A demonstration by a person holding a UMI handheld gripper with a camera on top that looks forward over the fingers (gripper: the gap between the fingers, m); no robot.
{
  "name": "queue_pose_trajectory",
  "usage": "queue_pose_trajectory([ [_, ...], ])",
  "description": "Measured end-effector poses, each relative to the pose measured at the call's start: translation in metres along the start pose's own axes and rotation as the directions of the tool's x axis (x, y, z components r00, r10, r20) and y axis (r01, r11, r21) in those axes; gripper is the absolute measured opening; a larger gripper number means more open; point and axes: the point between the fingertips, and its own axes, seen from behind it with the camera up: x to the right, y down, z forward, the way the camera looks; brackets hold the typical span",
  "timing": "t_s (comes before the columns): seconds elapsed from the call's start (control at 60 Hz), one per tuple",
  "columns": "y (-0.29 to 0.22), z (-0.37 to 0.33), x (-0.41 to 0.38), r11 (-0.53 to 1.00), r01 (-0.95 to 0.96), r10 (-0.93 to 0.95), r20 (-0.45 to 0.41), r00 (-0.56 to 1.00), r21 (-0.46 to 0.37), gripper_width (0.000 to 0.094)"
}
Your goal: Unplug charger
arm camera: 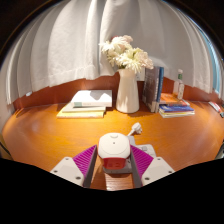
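A white charger (114, 143) with a reddish lower face sits between my gripper's fingers, above the wooden table (50, 135). My gripper (114, 153) is shut on it, with the purple pads (85, 158) pressing on both of its sides. A short white cable end (134, 128) sticks out from the charger's far right side. No socket or power strip is in view.
A white vase (127, 92) with white flowers (124, 55) stands beyond the fingers at mid table. A stack of books (88, 102) lies to its left. Upright books (153, 86) and flat books (176, 107) are to its right. A pale curtain (60, 50) hangs behind.
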Motion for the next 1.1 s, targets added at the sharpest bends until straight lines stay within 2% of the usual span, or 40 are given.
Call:
queue_pose_trajectory([
  [0.033, 0.0, 0.003, 0.0, 1.0, -0.004, 0.004, -0.002, 1.0, -0.014, 0.0493],
  [0.217, 0.001, 0.001, 0.002, 1.0, -0.019, 0.019, 0.016, 1.0, 0.002, 0.0403],
  [0.317, 0.001, 0.01, 0.002, 0.997, -0.009, 0.011, 0.022, 1.0, -0.08, 0.0363],
  [0.367, -0.015, 0.004, -0.001, 0.994, 0.023, -0.019, 0.039, 0.999, -0.108, 0.0339],
  [0.383, -0.029, -0.003, -0.001, 0.995, 0.041, -0.038, 0.045, 0.998, -0.085, 0.0342],
  [0.467, -0.171, -0.048, 0.023, 0.981, -0.015, 0.009, 0.03, 1.0, 0.194, 0.0337],
  [0.517, -0.246, -0.073, 0.053, 0.947, 0.001, 0.003, -0.01, 1.0, 0.321, 0.0337],
  [0.583, -0.297, -0.11, 0.098, 0.915, 0.073, -0.037, -0.098, 0.994, 0.397, 0.0335],
  [0.667, -0.323, -0.119, 0.151, 0.896, 0.121, -0.058, -0.157, 0.986, 0.428, 0.0339],
  [0.75, -0.288, -0.096, 0.198, 0.927, 0.098, -0.044, -0.155, 0.987, 0.362, 0.0336],
  [0.833, -0.212, -0.056, 0.242, 0.972, 0.091, -0.055, -0.168, 0.984, 0.215, 0.0336],
  [0.933, -0.126, -0.018, 0.263, 0.995, 0.085, -0.078, -0.134, 0.988, 0.044, 0.0338],
  [0.95, -0.116, -0.015, 0.264, 0.996, 0.084, -0.082, -0.126, 0.989, 0.018, 0.0365],
  [1.1, -0.044, 0.016, 0.271, 0.996, 0.043, -0.05, -0.088, 0.995, -0.08, 0.0377],
])
